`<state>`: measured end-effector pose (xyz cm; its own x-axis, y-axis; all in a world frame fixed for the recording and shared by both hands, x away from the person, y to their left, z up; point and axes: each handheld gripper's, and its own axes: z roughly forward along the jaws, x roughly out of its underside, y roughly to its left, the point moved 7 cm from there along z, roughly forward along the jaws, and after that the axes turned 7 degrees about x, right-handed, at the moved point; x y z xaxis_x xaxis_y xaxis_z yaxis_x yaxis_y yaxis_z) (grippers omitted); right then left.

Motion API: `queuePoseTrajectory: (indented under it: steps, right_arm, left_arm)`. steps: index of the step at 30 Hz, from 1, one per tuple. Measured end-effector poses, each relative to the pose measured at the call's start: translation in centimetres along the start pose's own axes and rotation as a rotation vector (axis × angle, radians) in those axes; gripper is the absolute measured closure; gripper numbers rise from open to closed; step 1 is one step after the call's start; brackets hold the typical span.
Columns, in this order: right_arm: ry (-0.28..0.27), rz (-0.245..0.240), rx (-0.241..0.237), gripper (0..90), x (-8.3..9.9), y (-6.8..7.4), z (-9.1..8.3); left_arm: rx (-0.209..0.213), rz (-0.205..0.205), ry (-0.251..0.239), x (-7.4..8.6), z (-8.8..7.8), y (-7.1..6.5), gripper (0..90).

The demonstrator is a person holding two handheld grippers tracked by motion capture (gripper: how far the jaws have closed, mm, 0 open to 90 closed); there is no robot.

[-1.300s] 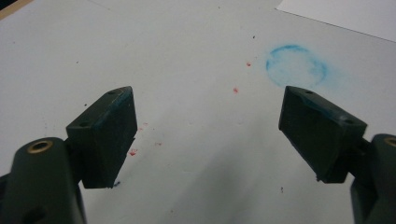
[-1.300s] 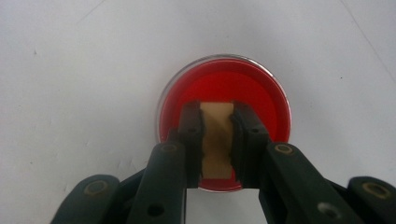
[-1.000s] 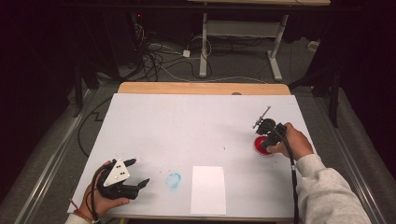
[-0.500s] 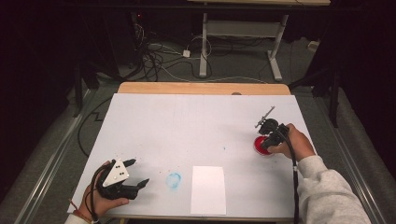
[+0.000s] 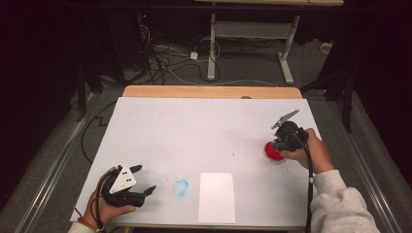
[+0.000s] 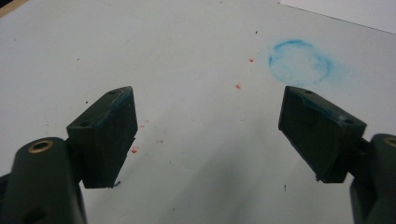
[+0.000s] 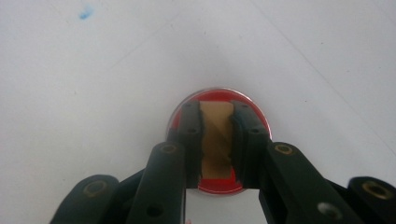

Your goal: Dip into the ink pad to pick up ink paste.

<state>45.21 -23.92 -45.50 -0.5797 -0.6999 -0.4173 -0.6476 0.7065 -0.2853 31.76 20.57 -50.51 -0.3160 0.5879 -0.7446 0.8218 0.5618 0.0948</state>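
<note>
Right tool [image 7: 217,140]: black, matte jaws drawn close together, pinching a flat tan block [image 7: 215,140], wood-like, rectangular. Below and behind the block sits a round red dish [image 7: 212,185] with a shiny thin rim, resting on the bench. Whether the block's underside touches the red surface cannot be told. In the high view the right tool [image 5: 282,145] stands over the dish [image 5: 272,154] near the right edge of the bench, grey three-cornered plate tilted up, cable trailing back along a light grey sleeve.

Left tool [image 6: 208,126]: jaws wide apart, nothing between them; blocky dark pads with blue smears along their upper edges. In the high view it [image 5: 141,182] rests low at the near left corner, well apart from the dish.

Bench [image 5: 204,131]: white, smooth sheet, faint scuffs; bare wooden strip along the far edge. A pale blue ring stain [image 6: 299,60] lies just ahead of the left tool, with small red flecks [image 6: 238,86] nearby. A white paper rectangle [image 5: 216,196] lies near the front edge, between the two tools. Nothing blocks either tool.
</note>
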Motion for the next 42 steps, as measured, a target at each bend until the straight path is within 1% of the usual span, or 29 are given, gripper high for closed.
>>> queuePoseTrajectory:
  steps: [1, 4, 6, 7, 9, 10, 11, 14, 15, 17, 18, 19, 24, 26, 30, 34, 37, 42]
  right_arm:
    - [-0.025, 0.016, 0.008, 76.7, 0.1, -0.1, -0.3]
    - [-0.1, 0.062, -0.005, 76.7, 0.2, 0.0, -1.0]
    - [-0.147, 0.09, -0.016, 76.7, 0.3, 0.3, -1.4]
    - [-0.169, 0.097, -0.016, 76.7, 0.3, 0.4, -1.5]
    - [-0.201, 0.095, -0.026, 76.7, 0.2, 0.8, -1.7]
    - [-0.211, 0.103, -0.027, 76.7, 0.3, 1.0, -1.8]
    - [-0.219, 0.098, -0.028, 76.8, 0.3, 1.2, -1.8]
    - [-0.234, 0.064, -0.02, 76.8, 0.0, 1.8, -1.9]
    - [-0.242, 0.053, -0.03, 76.8, 0.0, 2.0, -2.0]
    - [-0.254, 0.046, -0.028, 76.8, -0.2, 2.3, -2.2]
    - [-0.259, 0.037, -0.036, 76.8, -0.2, 2.4, -2.3]
    - [-0.265, 0.038, -0.041, 76.8, -0.3, 2.6, -2.4]
    - [-0.286, 0.033, -0.036, 76.7, -0.5, 2.8, -2.7]
    - [-0.297, 0.026, -0.049, 76.7, -0.6, 2.9, -2.9]
    - [-0.303, 0.028, -0.046, 76.7, -0.7, 2.9, -3.1]
    - [-0.308, 0.019, -0.058, 76.7, -0.9, 3.3, -3.3]
    - [-0.321, 0.004, -0.07, 76.7, -1.2, 3.8, -3.7]
    - [-0.342, -0.032, -0.091, 76.7, -1.9, 5.2, -4.5]
  left_arm:
    - [-0.001, -0.001, -0.001, 0.0, 0.0, 0.0, 19.0]
    - [-0.004, -0.002, -0.005, -0.1, 0.0, 0.1, 19.0]
    - [-0.005, -0.004, -0.003, -0.1, 0.1, 0.1, 19.0]
    - [-0.005, -0.003, -0.001, 0.0, 0.1, 0.1, 19.0]
    - [-0.008, 0.0, 0.003, 0.0, 0.2, 0.1, 19.0]
    - [-0.007, 0.0, 0.004, 0.0, 0.2, 0.1, 19.0]
    - [-0.009, 0.001, 0.005, -0.1, 0.2, 0.1, 19.0]
    - [-0.009, 0.004, 0.003, -0.2, 0.2, 0.0, 19.0]
    - [-0.01, 0.003, 0.003, -0.2, 0.2, 0.0, 19.0]
    - [-0.009, 0.002, 0.007, -0.1, 0.3, 0.0, 19.0]
    - [-0.008, 0.001, 0.008, -0.1, 0.4, 0.0, 19.0]
    - [-0.007, 0.002, 0.009, -0.1, 0.4, 0.0, 19.0]
    - [-0.005, -0.004, 0.003, -0.1, 0.5, 0.2, 19.2]
    - [-0.004, -0.006, 0.002, -0.1, 0.5, 0.3, 19.2]
    - [-0.005, -0.01, 0.004, 0.0, 0.6, 0.4, 19.2]
    - [-0.009, -0.009, 0.005, 0.0, 0.5, 0.4, 19.2]
    - [-0.008, -0.008, 0.003, 0.0, 0.5, 0.4, 19.2]
    - [-0.001, -0.008, 0.003, 0.0, 0.5, 0.3, 19.2]
